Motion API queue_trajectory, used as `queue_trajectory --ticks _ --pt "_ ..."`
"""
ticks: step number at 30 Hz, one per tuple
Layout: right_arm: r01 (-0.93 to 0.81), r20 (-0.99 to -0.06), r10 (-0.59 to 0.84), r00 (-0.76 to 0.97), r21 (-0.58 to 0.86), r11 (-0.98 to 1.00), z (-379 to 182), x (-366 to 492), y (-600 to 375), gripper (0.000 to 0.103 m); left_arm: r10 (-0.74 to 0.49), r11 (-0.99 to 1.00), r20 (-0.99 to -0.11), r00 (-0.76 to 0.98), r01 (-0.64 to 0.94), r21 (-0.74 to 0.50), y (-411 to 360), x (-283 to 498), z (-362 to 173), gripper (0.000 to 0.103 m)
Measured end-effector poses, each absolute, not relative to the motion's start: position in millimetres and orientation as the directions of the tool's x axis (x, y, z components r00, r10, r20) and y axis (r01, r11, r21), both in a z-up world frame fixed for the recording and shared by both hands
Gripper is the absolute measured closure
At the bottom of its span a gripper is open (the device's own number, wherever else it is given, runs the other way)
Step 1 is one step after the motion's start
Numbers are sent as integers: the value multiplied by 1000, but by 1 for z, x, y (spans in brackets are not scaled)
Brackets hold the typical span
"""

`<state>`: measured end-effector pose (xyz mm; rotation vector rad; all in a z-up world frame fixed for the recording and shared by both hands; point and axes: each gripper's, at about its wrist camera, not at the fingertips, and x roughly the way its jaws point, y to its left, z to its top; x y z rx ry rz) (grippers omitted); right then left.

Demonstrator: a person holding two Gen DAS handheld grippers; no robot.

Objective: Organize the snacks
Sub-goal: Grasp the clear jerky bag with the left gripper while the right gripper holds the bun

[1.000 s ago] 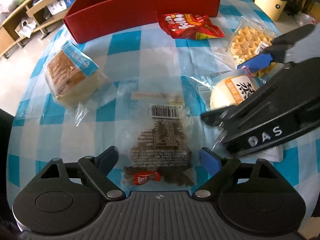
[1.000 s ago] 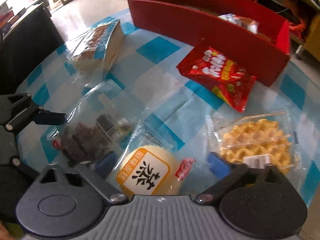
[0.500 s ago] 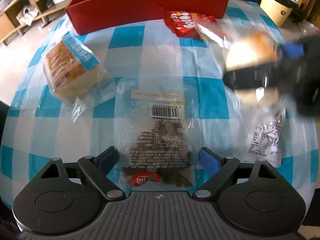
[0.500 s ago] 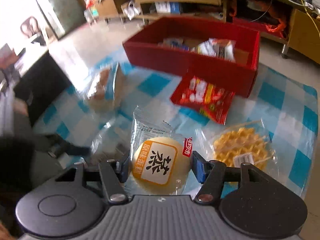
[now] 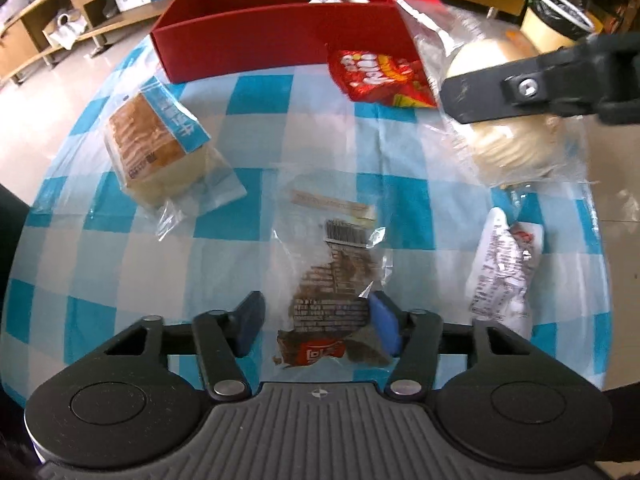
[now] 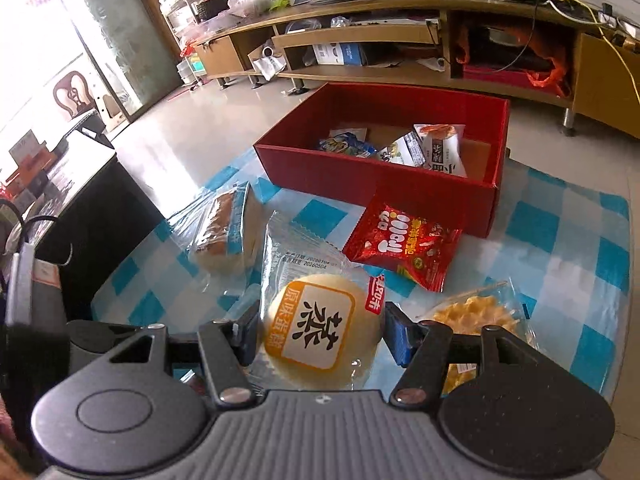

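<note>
A clear packet of brown snack lies on the blue-checked tablecloth. My left gripper points down over it, and its jaws are closing with the packet between them. The right pad touches the wrapper; the left pad stands just clear. My right gripper is shut on a round pale cake in a clear wrapper with an orange label, held above the table. In the left wrist view the cake hangs at the upper right. The red box at the far edge holds several packets.
A red crisp bag lies against the box front. A wrapped bread slice lies at the left, a waffle packet at the right, and a white packet near the right edge. A bin stands beyond the table.
My right gripper closed on the round cake and lifted it off the cloth toward the red box. My left jaws narrowed around the brown packet, which crumpled slightly on its right side.
</note>
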<state>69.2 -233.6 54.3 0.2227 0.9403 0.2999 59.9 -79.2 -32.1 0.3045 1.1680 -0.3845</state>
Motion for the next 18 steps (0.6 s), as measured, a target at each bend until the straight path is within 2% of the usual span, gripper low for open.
queue_trajectory --ticks 2,4,6,11,13,15,18 --pt "-159 -755 354 552 321 933 55 68 -233 42 -124 888 -935 333 457 45 -83 59 -38 26" --pt "-159 -753 357 552 326 932 56 69 -233 42 -61 879 -932 357 462 120 -91 55 -45 7" --pt "-163 -752 360 552 327 931 57 70 -233 42 -15 865 -920 392 467 185 -98 49 -50 0" --pt "-162 -751 367 549 335 928 59 69 -236 42 12 825 -893 450 501 263 -112 33 -52 1" --pt "-160 -750 370 548 340 927 59 68 -238 42 -34 830 -911 411 519 203 -108 33 -48 19" --pt "-161 -749 372 547 343 926 59 66 -239 42 -53 831 -923 380 529 170 -106 35 -45 25" --pt "-161 -745 374 553 345 925 61 64 -241 42 -38 813 -914 403 545 207 -111 29 -44 32"
